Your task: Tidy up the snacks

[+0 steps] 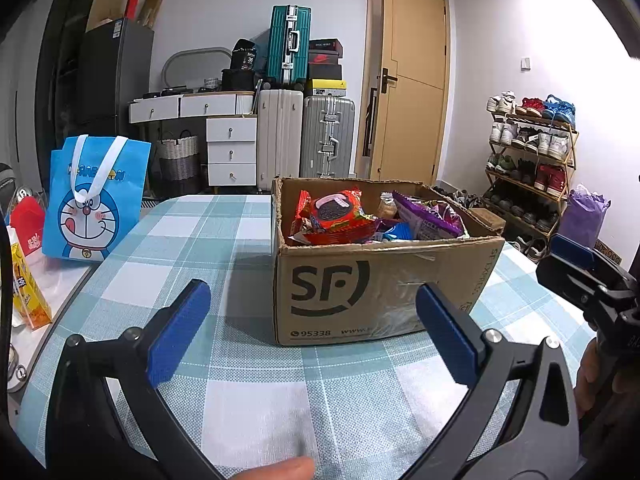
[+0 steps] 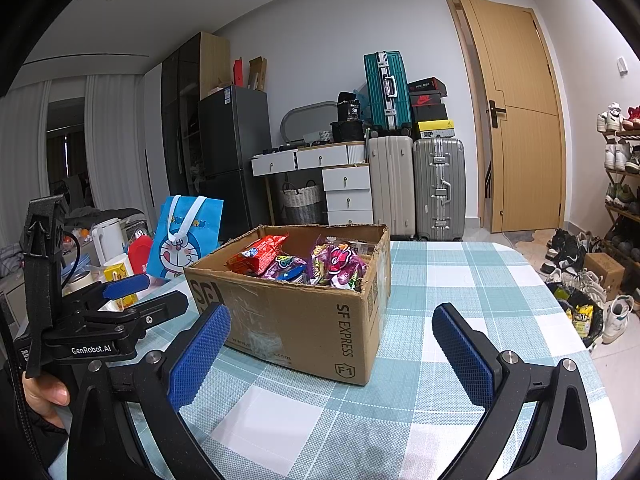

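Observation:
A brown SF cardboard box (image 1: pixel 360 292) stands open on the checked tablecloth (image 1: pixel 224 248); it also shows in the right wrist view (image 2: pixel 296 320). It holds several snack packs: a red cookie pack (image 1: pixel 334 216), purple packs (image 1: pixel 426 218), and in the right wrist view a red pack (image 2: pixel 260 258) and purple candy packs (image 2: pixel 338 266). My left gripper (image 1: pixel 314 320) is open and empty, in front of the box. My right gripper (image 2: pixel 332 344) is open and empty, in front of the box's right corner. The left gripper shows at the left of the right wrist view (image 2: pixel 120 300).
A blue Doraemon bag (image 1: pixel 96 200) stands left of the box, also in the right wrist view (image 2: pixel 186 236). A yellow drink carton (image 1: pixel 24 280), a red container (image 1: pixel 28 220) and a white kettle (image 2: pixel 108 240) sit at the left. Suitcases, drawers, a shoe rack (image 1: pixel 532 152) and a door stand behind.

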{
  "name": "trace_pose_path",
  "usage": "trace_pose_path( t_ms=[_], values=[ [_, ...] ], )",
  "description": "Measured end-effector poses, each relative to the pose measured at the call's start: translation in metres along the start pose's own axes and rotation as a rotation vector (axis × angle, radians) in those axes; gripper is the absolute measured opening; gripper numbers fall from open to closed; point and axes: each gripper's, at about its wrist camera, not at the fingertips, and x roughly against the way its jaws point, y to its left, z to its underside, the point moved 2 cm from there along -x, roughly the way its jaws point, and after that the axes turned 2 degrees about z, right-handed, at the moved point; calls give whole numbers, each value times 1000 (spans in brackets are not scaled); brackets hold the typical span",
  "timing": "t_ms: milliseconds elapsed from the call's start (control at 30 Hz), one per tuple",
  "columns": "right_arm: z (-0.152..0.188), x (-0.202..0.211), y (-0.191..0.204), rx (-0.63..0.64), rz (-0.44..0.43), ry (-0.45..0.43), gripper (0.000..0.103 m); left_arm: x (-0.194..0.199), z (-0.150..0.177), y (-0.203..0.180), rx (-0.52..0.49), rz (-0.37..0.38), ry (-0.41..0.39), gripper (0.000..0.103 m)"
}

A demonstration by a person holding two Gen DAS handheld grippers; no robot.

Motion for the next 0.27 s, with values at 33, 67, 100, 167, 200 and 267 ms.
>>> trace_pose_path(
  t_ms=[33,67,100,167,200,267],
  values=[
    [0,0,0,0,0,0,103,0,0,0,0,-1,-1,103],
    [0,0,0,0,-1,0,103,1,0,0,0,1,-1,103],
    [0,0,0,0,0,0,103,0,0,0,-1,3,-2,103],
    [0,0,0,0,0,-1,103,0,0,0,-1,2,-2,103],
    [0,0,0,0,0,0,103,0,0,0,-1,1,-1,103],
    [0,0,0,0,0,0,103,0,0,0,2,0,-2,103]
  ],
)
